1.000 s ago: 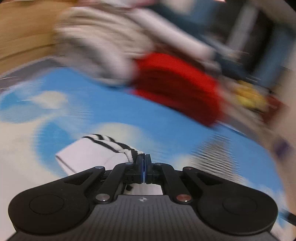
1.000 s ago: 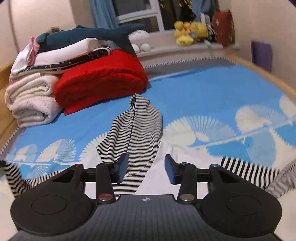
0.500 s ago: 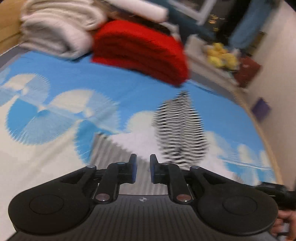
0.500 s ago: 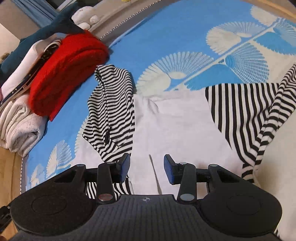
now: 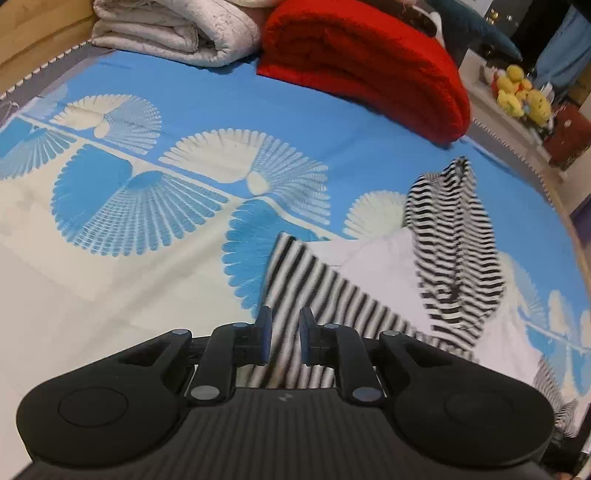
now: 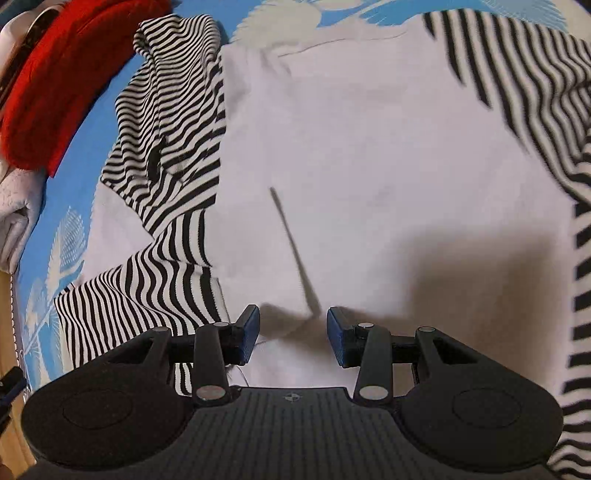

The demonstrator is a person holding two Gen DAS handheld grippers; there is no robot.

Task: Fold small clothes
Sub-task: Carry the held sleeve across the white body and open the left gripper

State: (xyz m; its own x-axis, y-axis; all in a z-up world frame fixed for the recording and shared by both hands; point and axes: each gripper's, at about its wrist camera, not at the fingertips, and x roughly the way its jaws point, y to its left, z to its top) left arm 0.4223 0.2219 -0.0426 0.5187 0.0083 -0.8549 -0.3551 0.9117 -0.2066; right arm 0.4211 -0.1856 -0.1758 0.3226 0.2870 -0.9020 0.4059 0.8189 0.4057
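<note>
Spread over the bed, a blue-and-cream fan-print sheet point(image 5: 155, 206) carries the one garment in play: a white hooded top point(image 6: 369, 155) with two black-and-white striped sleeves and a striped hood point(image 6: 173, 110). One red folded blanket point(image 5: 369, 62) lies beyond the hood, with one pale folded quilt point(image 5: 177, 33) just beside it.

A second ago the left gripper point(image 5: 283, 339) was pinched shut on a striped cuff; now its jaws stand slightly apart over the near sleeve point(image 5: 310, 295), gripping nothing, so that sleeve has been let go and laid on the sheet. The right gripper point(image 6: 292, 330) has dropped from a high look across the bed to just above the top's white body, jaws about half open and empty. Both seem to be lining up for the next fold.
</note>
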